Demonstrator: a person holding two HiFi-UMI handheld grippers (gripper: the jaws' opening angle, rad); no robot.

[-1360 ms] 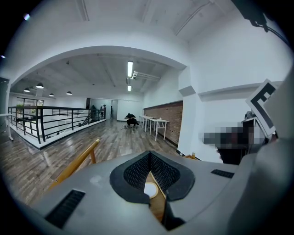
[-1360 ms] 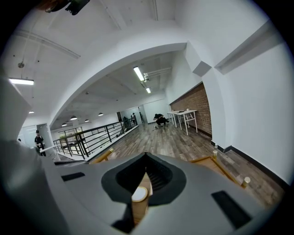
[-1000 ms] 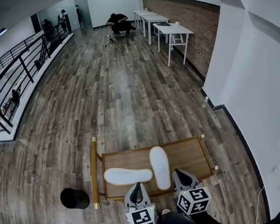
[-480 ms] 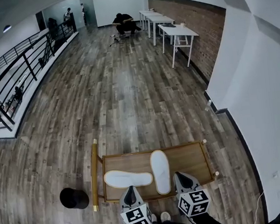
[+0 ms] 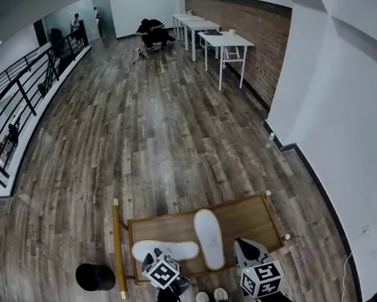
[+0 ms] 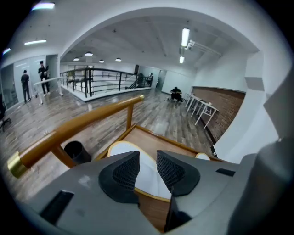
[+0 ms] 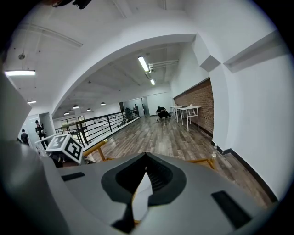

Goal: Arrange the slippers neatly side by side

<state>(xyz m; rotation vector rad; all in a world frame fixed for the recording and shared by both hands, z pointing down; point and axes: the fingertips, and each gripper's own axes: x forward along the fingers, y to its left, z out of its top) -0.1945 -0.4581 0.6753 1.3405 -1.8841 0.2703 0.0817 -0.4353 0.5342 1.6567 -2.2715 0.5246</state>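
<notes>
Slippers, both white, lying on low wooden desk (image 5: 181, 215): crosswise slipper (image 5: 175, 250) along near left, lengthwise slipper (image 5: 209, 238) standing at right angles to it, the crosswise one's right end just beside its side. Neither is shifting vs. 1 s ago, so the pair is still not side by side.

Change: L claw (image 5: 156, 259) is moving off the near edge mid-desk and out to the left, now hanging over the left end of the crosswise slipper. Jaws, together a sec ago, are opening; L gripper view is showing a clear gap at L claw (image 6: 148, 158) w/ the crosswise slipper (image 6: 147, 179) visible through it, pads not pressing on anything. Reading this as approach for a grasp on that slipper, prob. to swing it parallel w/ the other. Step is just starting.

R claw (image 5: 242, 244) is staying at near right edge, tips meeting, holding nothing.

Hard to make out:
- marker cube (image 5: 162, 273) is covering the slipper's left end in head view, so claw height above it is unclear
- cannot tell if soles or uppers are facing up
- R gripper view: white sliver below the tips of R claw (image 7: 146, 156), prob. lengthwise slipper behind, not gripped
</notes>
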